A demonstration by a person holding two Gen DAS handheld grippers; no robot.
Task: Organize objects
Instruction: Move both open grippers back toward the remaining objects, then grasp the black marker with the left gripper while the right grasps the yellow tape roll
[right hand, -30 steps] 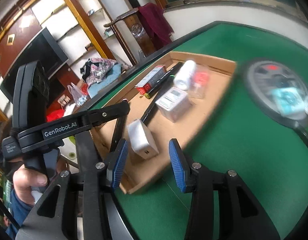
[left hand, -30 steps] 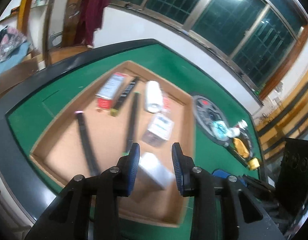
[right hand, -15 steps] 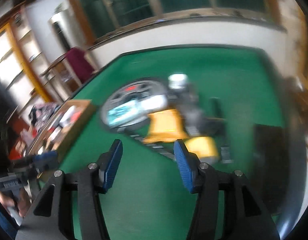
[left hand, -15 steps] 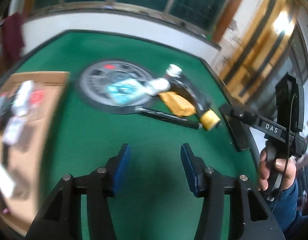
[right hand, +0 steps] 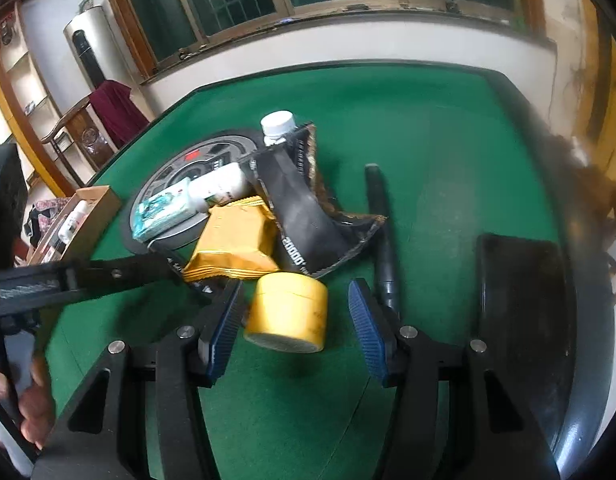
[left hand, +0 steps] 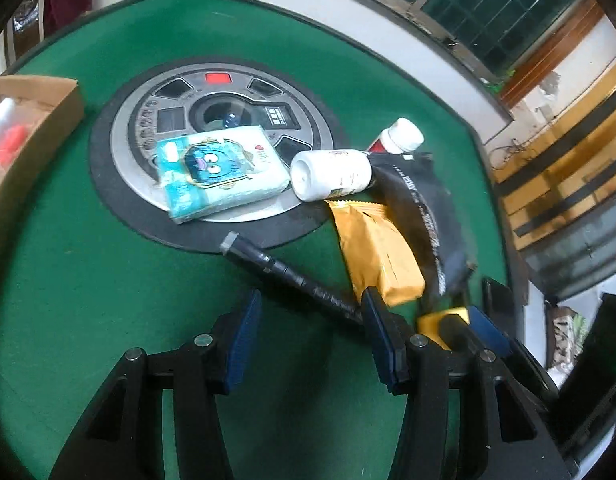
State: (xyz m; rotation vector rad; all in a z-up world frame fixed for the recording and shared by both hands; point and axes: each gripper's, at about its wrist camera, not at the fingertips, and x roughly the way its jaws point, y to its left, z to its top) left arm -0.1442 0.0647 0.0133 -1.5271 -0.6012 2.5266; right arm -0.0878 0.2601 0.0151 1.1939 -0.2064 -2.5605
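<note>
Green felt table (left hand: 87, 280), cardboard tray (left hand: 47, 100), yellow jar (right hand: 285, 312), black pen (left hand: 291, 276)

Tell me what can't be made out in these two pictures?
- Box, left view: cut off at the edge, contents blurred.
- Pen, left view: its far end is hidden behind the left gripper.
- Red bottle, right view: label hidden behind the black pouch.
- Yellow jar, right view: blurred, no label readable.

Yellow jar (right hand: 285, 312): lying on its side on the green worktop.
Orange packet (right hand: 233, 246): lying flat, touching the black pouch (right hand: 303, 216).
White bottle (left hand: 332, 174): lying sideways.
Tissue pack (left hand: 219, 172): resting on the round disc.
</note>
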